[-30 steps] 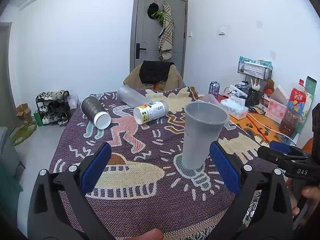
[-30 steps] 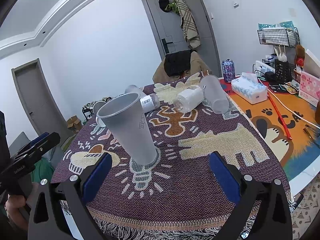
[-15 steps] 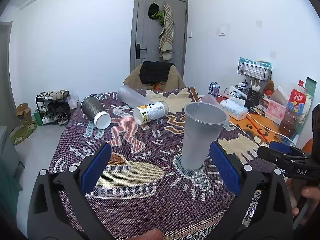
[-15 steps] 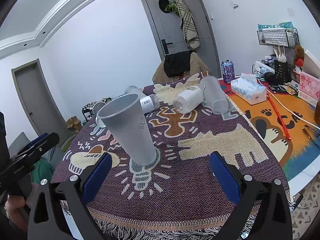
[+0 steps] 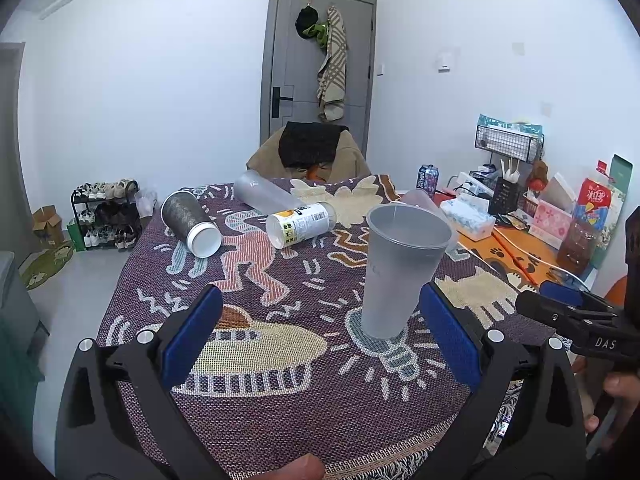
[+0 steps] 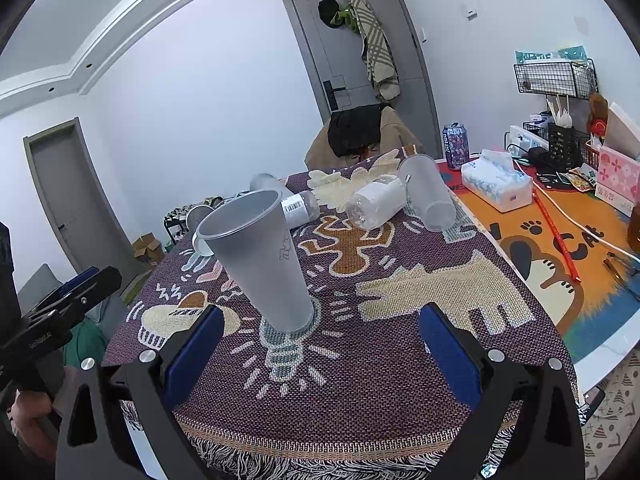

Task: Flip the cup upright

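Observation:
A frosted grey plastic cup [image 5: 396, 272] stands upright, mouth up, on the lightbulb figure of the patterned cloth; it also shows in the right wrist view [image 6: 260, 260]. My left gripper [image 5: 320, 340] is open and empty, a little short of the cup, which stands by the right finger's tip. My right gripper [image 6: 320, 348] is open and empty, with the cup just beyond its left finger. Each gripper shows at the edge of the other's view.
Other cups and bottles lie on their sides farther back: a dark tumbler [image 5: 190, 222], a labelled bottle [image 5: 300, 224], a clear bottle [image 5: 264, 196], a frosted cup [image 6: 428, 192], a white bottle [image 6: 376, 202]. A tissue box [image 6: 496, 184], a can and desk clutter sit on the right.

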